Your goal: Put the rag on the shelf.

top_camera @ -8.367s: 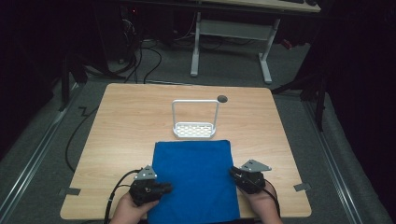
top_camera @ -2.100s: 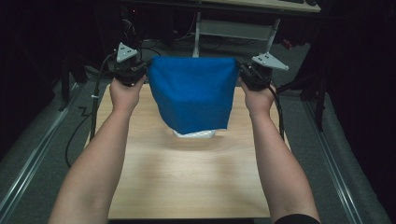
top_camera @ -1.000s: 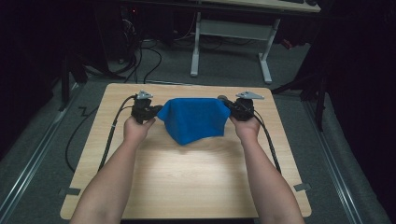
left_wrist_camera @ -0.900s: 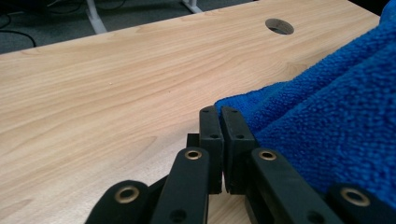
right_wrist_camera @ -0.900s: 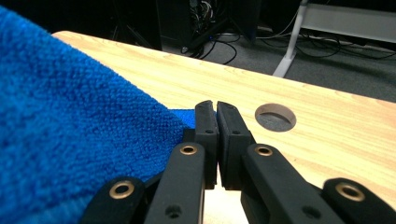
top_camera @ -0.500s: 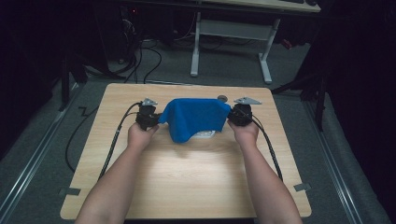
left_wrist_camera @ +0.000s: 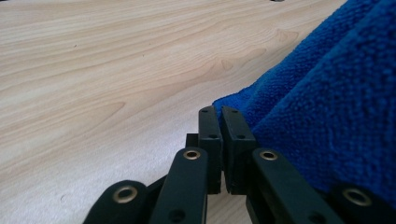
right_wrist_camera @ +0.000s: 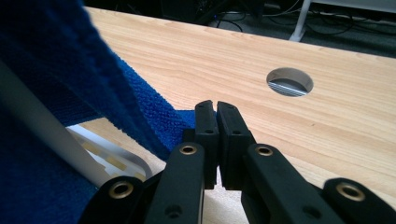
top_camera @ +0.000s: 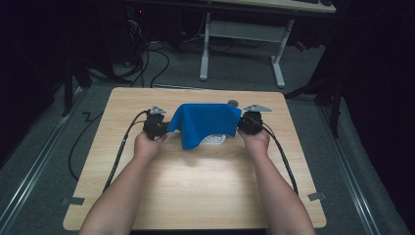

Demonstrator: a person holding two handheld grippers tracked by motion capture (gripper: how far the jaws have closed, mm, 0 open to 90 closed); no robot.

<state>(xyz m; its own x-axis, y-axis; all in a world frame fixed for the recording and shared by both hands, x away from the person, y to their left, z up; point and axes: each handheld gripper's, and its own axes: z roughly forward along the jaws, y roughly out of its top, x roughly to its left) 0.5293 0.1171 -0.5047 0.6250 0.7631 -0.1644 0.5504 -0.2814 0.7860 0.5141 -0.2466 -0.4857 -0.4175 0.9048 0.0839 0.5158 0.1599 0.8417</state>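
Both tongs, left (top_camera: 161, 128) and right (top_camera: 243, 125), pinch our blue cloth (top_camera: 203, 122) draped over the white rack (top_camera: 215, 140); uneven release might tip the rack.

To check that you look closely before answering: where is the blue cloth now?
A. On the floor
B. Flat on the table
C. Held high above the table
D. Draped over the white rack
D: the cloth hangs over the white rack on the table, and the rack's frame shows under the cloth in the right gripper view.
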